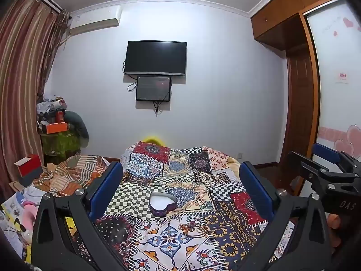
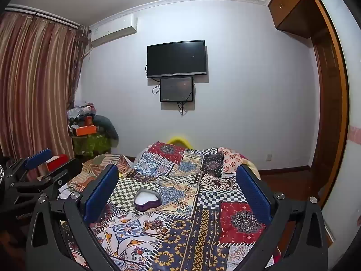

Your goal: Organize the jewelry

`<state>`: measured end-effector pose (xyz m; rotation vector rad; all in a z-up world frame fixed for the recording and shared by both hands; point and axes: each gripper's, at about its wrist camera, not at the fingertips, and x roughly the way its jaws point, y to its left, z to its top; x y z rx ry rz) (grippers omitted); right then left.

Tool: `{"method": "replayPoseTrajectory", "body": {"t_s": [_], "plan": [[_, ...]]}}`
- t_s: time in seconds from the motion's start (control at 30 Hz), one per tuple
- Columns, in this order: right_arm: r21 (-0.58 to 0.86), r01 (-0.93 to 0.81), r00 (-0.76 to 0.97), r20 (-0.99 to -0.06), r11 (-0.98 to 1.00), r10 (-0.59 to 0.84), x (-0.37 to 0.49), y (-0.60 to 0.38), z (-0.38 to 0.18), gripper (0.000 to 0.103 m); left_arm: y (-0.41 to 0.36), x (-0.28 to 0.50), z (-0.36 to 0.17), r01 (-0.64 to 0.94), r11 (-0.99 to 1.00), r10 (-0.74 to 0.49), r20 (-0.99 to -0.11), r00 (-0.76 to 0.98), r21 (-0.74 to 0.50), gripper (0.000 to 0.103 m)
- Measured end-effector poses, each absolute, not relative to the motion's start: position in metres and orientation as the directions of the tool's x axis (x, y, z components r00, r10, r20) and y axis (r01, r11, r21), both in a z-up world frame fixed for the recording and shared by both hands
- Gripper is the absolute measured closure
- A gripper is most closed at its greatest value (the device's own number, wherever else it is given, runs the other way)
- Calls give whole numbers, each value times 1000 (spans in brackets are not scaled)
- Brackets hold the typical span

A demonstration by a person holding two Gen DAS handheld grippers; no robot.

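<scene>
A patchwork quilt (image 1: 180, 180) of checks, medallions and florals covers the bed, and near its middle sits a small heart-shaped tin box (image 1: 163, 204) with purple walls and a white lining. It is open and looks empty, its lid nowhere that I can see. On the near side of the box, a little toward the foot edge where the person stands, a thin tangle of bead-and-chain jewelry (image 1: 194, 224) lies loose on a pale patch of the quilt, close to the box but not touching it. The busy print half swallows it, so I cannot tell how many pieces it is.

The left gripper (image 1: 180, 189) and the right gripper (image 2: 178, 189) hang side by side above the near end of the bed, aimed almost level toward the far wall with its dark television (image 1: 155, 58). Both have their blue-padded fingers (image 1: 108, 185) spread as wide as they go, with nothing between them and nothing touched. That reads to me as a ready stance: jaws open beforehand, box placed open and central so it can receive the pieces.

My guess is that nothing has been sorted yet. The chain is fine and flat on soft cloth, so pinching it without catching the quilt may be fiddly.
</scene>
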<state>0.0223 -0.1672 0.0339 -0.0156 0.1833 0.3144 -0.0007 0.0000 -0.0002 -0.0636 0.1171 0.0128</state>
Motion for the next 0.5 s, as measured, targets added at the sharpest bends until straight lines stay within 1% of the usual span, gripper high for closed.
{"method": "replayPoseTrajectory", "body": {"t_s": [0.27, 0.3, 0.5], "plan": [[19, -306, 934, -188, 952, 304, 25, -168, 31, 0, -7, -6, -9, -26, 998, 19, -117, 993, -58, 0], [19, -305, 934, -189, 952, 302, 25, -167, 31, 0, -5, 3, -6, -17, 999, 10, -141, 990, -48, 0], [32, -304, 933, -193, 952, 304, 22, -169, 31, 0, -5, 3, -4, -13, 999, 8, -154, 988, -29, 0]]}}
